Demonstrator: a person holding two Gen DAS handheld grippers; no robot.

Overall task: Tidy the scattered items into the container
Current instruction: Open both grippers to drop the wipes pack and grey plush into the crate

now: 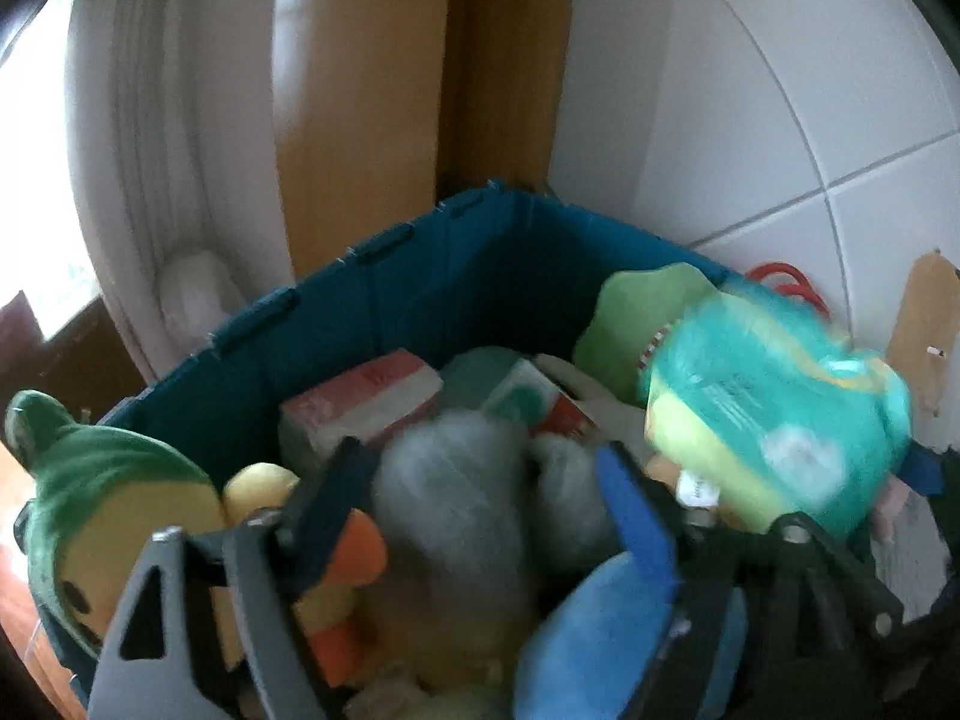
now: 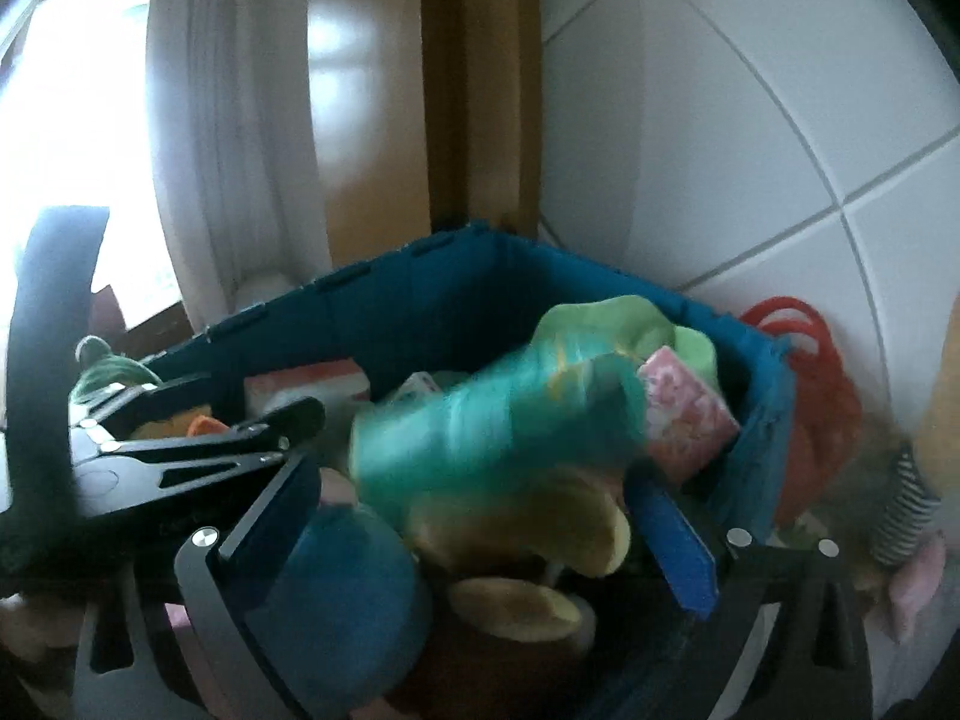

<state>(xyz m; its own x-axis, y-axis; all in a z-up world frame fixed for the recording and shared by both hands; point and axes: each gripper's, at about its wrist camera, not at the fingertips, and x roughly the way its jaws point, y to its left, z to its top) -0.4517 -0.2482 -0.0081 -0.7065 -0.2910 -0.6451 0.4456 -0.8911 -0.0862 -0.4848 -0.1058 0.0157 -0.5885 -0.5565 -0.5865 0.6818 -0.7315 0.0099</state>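
A dark blue bin (image 1: pixel 456 264) stands in a corner and is full of soft toys and boxes. It also shows in the right wrist view (image 2: pixel 432 294). My left gripper (image 1: pixel 480 480) is open over the bin, with a grey fluffy toy (image 1: pixel 456 498) between its fingers. A teal and yellow plush (image 1: pixel 774 396) is blurred above the bin's right side. In the right wrist view my right gripper (image 2: pixel 474 480) is open around that teal plush (image 2: pixel 492 426), which is blurred. Whether the fingers touch it I cannot tell.
A green and yellow plush (image 1: pixel 102 492) hangs over the bin's left rim. Red and white boxes (image 1: pixel 366 402) lie inside. A red mesh bag (image 2: pixel 810 372) sits outside at the right against the white tiled wall (image 1: pixel 780 90). A wooden door frame (image 1: pixel 420 60) stands behind.
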